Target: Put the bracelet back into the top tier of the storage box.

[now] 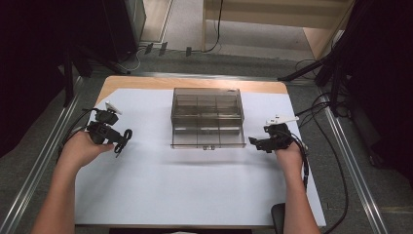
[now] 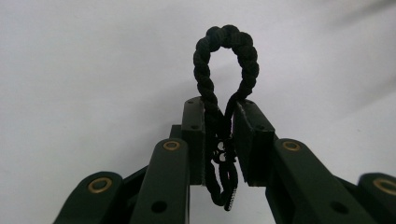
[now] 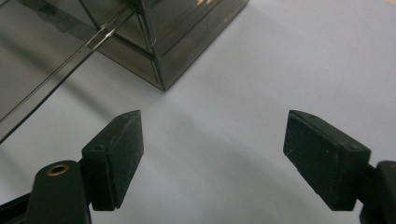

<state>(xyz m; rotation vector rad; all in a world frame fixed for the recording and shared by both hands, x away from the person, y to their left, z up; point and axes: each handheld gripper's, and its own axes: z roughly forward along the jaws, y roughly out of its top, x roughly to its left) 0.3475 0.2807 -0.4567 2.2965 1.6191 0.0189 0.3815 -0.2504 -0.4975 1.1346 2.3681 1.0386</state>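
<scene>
The smoked clear compartment box [image 1: 208, 118] stood at the middle of the counter [image 1: 195, 195], toward the far side, and was the one obstacle on the white sheet. Wide bare strips lay to its left and right, and the whole near half of the counter was open. The left claw [image 1: 119, 141], clamped on a black braided cord loop [image 2: 224, 70], sat well left of the box with bare sheet between them. The right claw [image 1: 254, 142], jaws spread, hung just beside the box's near right corner [image 3: 161, 86], leaving only a narrow gap there.

A wooden table [image 1: 146, 82] carries a white sheet [image 1: 195, 185]; a smoky, seemingly plastic compartment box [image 1: 208, 125] sits on it.
</scene>
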